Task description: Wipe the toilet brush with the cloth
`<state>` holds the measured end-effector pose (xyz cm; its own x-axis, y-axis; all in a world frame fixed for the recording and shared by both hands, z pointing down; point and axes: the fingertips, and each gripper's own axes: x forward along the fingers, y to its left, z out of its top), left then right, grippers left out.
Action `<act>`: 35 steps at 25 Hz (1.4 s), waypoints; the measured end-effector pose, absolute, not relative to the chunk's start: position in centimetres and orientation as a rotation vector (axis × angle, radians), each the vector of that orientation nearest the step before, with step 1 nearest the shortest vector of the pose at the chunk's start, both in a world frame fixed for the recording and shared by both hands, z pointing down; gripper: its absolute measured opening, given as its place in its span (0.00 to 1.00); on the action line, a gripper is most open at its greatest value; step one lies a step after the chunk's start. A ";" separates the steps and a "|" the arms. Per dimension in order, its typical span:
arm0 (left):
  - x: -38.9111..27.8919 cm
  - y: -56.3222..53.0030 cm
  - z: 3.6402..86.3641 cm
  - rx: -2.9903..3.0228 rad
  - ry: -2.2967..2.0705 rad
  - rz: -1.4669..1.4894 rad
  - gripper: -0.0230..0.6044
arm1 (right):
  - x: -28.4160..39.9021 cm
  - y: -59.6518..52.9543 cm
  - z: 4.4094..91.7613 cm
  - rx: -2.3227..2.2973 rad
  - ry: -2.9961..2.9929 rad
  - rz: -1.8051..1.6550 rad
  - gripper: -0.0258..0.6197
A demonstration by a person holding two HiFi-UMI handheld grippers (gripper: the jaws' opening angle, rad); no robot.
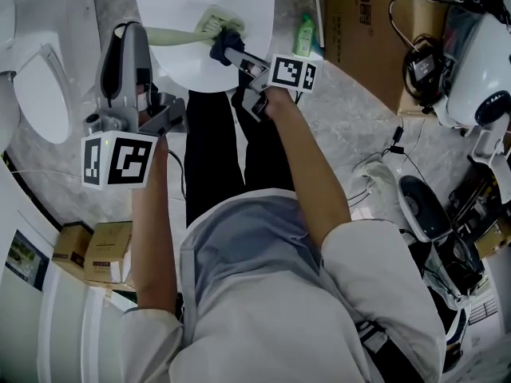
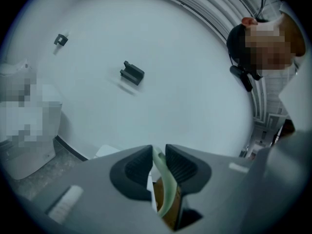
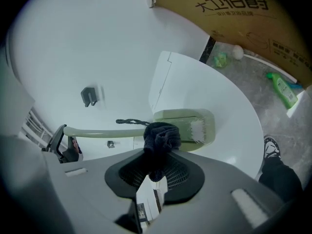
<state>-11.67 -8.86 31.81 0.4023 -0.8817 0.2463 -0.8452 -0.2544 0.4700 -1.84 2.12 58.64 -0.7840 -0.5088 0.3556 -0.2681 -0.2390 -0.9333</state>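
Overhead, the head view shows the left tool (image 1: 149,37) holding a pale green toilet brush (image 1: 211,22) by its handle over a white tabletop (image 1: 180,2), the right tool (image 1: 230,52) meeting its head. Left gripper view: jaws nipped on the handle, bristles out of frame. Right gripper view: jaws pinch a dark cloth (image 3: 161,136), hiding the brush's neck.

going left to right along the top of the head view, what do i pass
toilet → left tongs → brush handle → cloth → green bottle → cardboard box. The right tongs overlap the cloth, so they are left out.
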 end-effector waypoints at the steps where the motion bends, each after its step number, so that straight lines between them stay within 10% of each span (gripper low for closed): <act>1: -11.7 -8.9 31.8 2.130 -1.465 -0.089 0.04 | -1.7 2.0 58.8 -0.952 1.824 -2.151 0.15; 35: -10.8 -9.0 31.5 2.157 -1.478 -0.072 0.04 | -1.2 -0.5 58.9 -1.083 2.074 -2.111 0.15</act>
